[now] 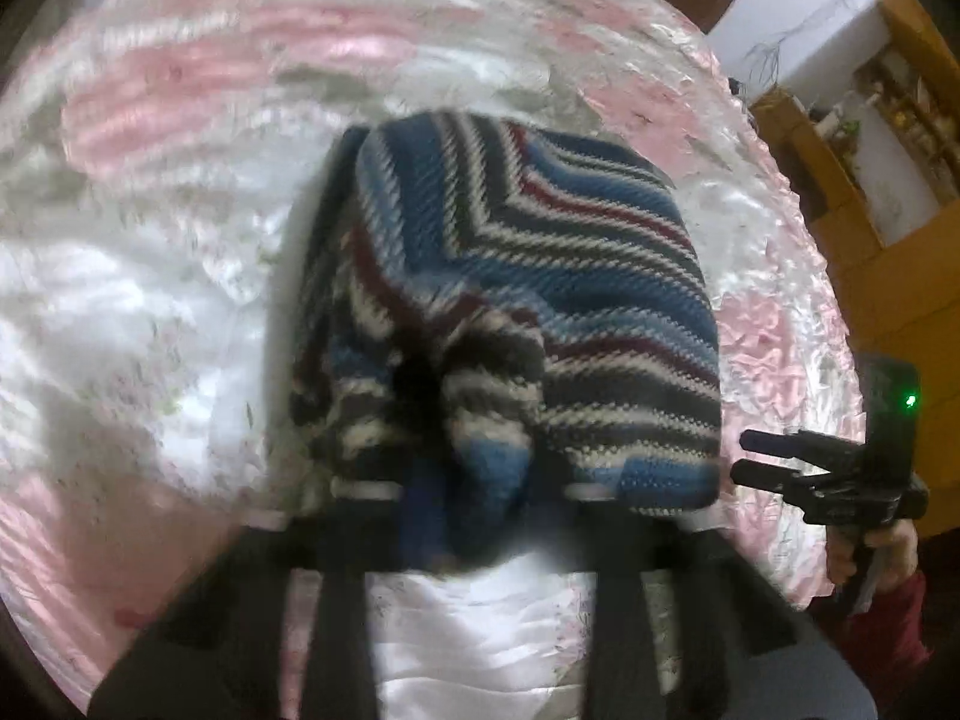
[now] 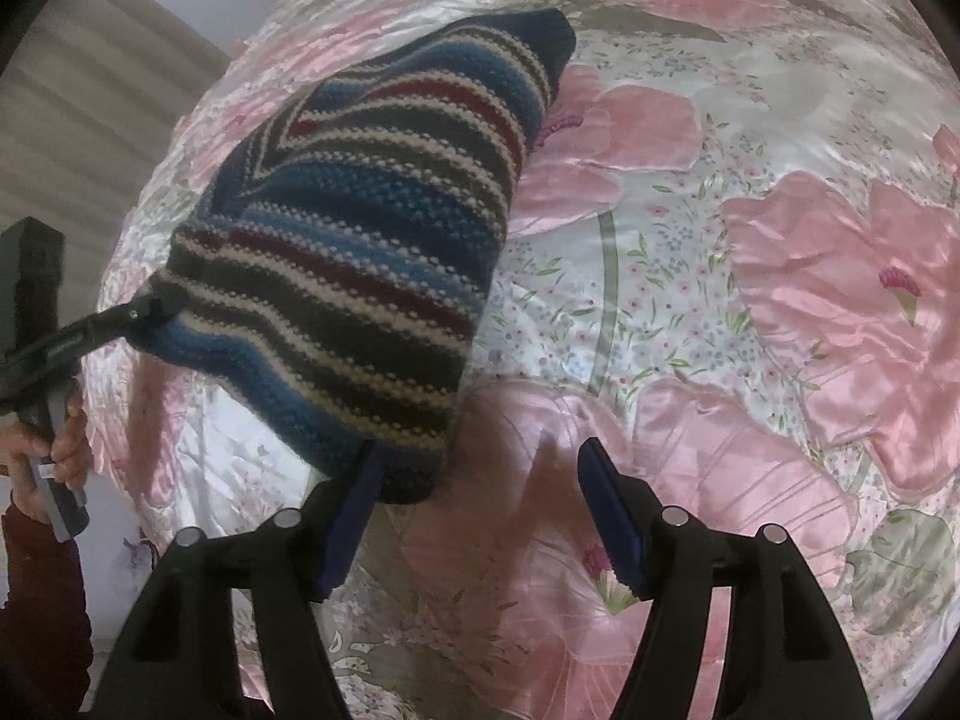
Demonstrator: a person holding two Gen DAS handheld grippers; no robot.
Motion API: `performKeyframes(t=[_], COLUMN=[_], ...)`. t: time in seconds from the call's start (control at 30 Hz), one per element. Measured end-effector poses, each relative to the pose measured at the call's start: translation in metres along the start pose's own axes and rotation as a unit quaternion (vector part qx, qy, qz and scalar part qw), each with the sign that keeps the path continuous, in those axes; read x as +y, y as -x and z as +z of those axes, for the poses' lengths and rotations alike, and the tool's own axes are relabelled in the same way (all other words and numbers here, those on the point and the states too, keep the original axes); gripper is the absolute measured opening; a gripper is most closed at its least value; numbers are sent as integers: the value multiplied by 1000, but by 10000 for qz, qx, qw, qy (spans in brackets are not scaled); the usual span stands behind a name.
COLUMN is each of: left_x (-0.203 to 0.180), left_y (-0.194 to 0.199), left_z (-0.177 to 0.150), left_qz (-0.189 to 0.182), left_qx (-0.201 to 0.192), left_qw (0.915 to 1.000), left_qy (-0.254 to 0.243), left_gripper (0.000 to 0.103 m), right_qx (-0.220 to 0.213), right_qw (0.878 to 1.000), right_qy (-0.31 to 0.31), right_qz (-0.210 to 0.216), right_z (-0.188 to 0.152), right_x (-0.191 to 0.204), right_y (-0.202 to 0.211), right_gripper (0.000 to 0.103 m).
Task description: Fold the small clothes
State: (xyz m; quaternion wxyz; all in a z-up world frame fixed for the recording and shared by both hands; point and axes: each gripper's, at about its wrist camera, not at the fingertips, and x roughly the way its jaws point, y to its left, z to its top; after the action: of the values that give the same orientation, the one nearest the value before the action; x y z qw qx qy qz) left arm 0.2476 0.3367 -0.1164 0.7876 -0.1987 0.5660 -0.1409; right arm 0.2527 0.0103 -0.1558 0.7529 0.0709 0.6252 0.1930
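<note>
While the left tool [image 1: 468, 480] pinches the striped knit sweater [image 1: 528, 300] above the floral bedspread [image 1: 150, 300], carry the edge low and square | right wrist: right tool [image 2: 480, 516] gapes empty just beside sweater's corner; bedspread creases may snag; wooden shelf [image 1: 840, 180] well apart.

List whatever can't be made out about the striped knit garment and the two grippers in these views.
- Left wrist view: the left gripper fingertips are blurred and buried in the striped knit garment.
- Both views: the garment is bunched, so its type is unclear.
- Right wrist view: the open right gripper has its left finger at the garment's corner; contact is unclear.
- Right wrist view: the floral bedspread under the garment is hidden.
</note>
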Motion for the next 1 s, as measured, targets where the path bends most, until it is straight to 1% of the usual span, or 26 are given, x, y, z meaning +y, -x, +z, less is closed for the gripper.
performKeyframes(t=[0.03, 0.1, 0.17, 0.2, 0.27, 0.3, 0.37, 0.43, 0.5, 0.53, 0.6, 0.63, 0.67, 0.7, 0.73, 0.77, 0.83, 0.9, 1.0], left_x=[7, 13, 20, 27, 38, 46, 58, 59, 55, 54, 51, 49, 48, 48, 47, 47, 45, 45, 44], left_y=[8, 22, 30, 28, 13, 0, -18, -20, -18, -18, -16, -14, -11, -9, -9, -9, -11, -15, -22], left_z=[-2, -5, -10, -14, -18, -20, -22, -20, -19, -19, -17, -16, -15, -15, -15, -16, -18, -20, -25], left_qz=[-127, -169, -197, -187, -41, -31, -156, -220, -181, -148, -152, -188, -218, -223, -211, -185, -118, -99, -1], left_qx=[-138, -368, -466, -436, -275, -132, -13, -71, -74, -61, -33, -36, -43, -48, -50, -53, -81, -112, -144], left_qw=[9997, 9991, 9986, 9986, 9992, 9992, 9979, 9972, 9977, 9979, 9979, 9978, 9977, 9978, 9980, 9982, 9988, 9989, 9994], left_qy=[137, 101, 157, 220, 273, 384, 625, 707, 653, 633, 623, 640, 646, 630, 601, 566, 470, 435, 326], left_gripper=[11, 10, 10, 10, 10, 10, 11, 11, 13, 16, 17, 19, 20, 21, 21, 21, 22, 22, 21], right_qx=[6, 3, -7, -6, 15, 35, 64, 80, 109, 152, 225, 259, 298, 337, 350, 372, 317, 327, 477], right_qw=[10000, 10000, 9999, 9999, 9999, 9999, 9999, 9996, 9989, 9989, 9992, 9991, 9989, 9987, 9985, 9980, 9983, 9978, 9970], right_qy=[15, 63, 96, 104, 109, 98, 36, -59, -83, -74, -45, -26, 6, 56, 89, 160, 380, 568, 600], right_qz=[19, 50, 57, 68, 77, 62, 77, 260, 438, 432, 335, 336, 356, 372, 406, 493, 292, 112, -85], right_z=[0, -1, -2, -2, -1, -1, 0, 0, 1, 2, 6, 7, 8, 8, 8, 8, 6, 2, -1], right_x=[1, 2, 3, 3, 4, 5, 4, 4, 6, 8, 11, 14, 16, 19, 22, 25, 31, 35, 36], right_y=[-1, -1, -2, -2, -5, -8, -11, -12, -14, -17, -24, -27, -30, -33, -34, -34, -31, -31, -44], right_gripper=[68, 68, 68, 68, 68, 68, 68, 68, 70, 70, 70, 68, 63, 53, 37, 31, 25, 21, 21])
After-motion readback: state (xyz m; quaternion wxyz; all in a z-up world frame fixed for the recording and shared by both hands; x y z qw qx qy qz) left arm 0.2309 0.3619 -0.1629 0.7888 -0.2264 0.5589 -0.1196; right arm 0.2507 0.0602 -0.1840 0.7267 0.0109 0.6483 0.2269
